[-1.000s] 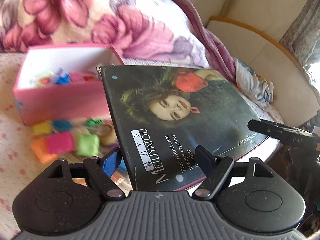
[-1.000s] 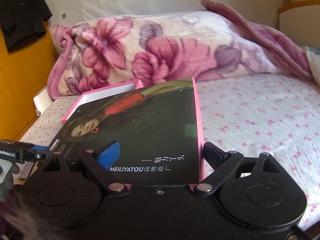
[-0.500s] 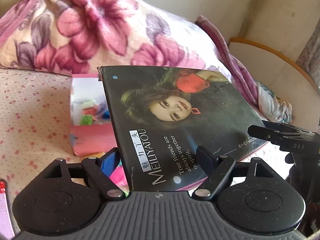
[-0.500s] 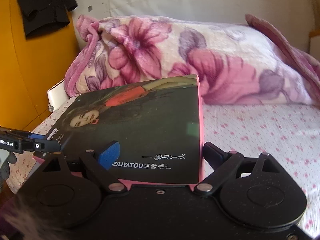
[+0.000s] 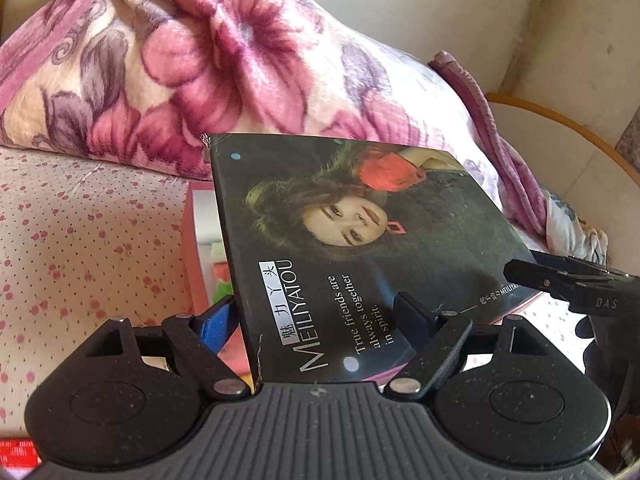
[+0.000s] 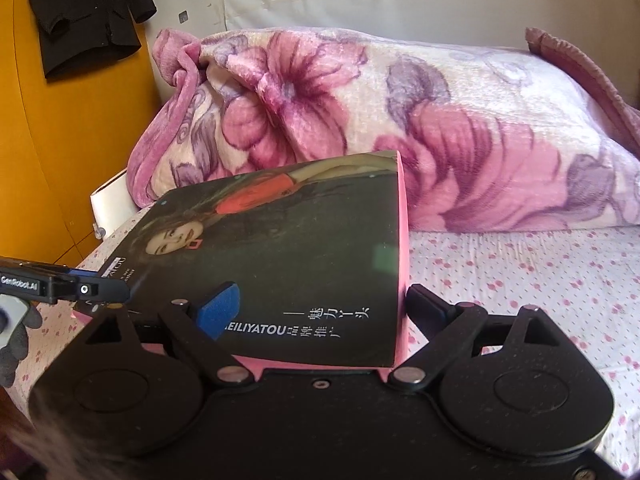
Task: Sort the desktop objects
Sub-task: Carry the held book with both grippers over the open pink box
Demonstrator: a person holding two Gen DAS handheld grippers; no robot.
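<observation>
Only left wrist view shows pink box (image 5: 190, 256) under lid (image 5: 360, 248).

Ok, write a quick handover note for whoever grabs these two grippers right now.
Left gripper: shut on one edge of the dark printed pink-sided box lid.
Right gripper: shut on the opposite edge; lid held tilted above the bed.
Open pink box with colourful pieces inside sits under the lid, by the floral blanket.
Done: lid lifted over the box.
Left: probably lower the lid on, then release.
</observation>
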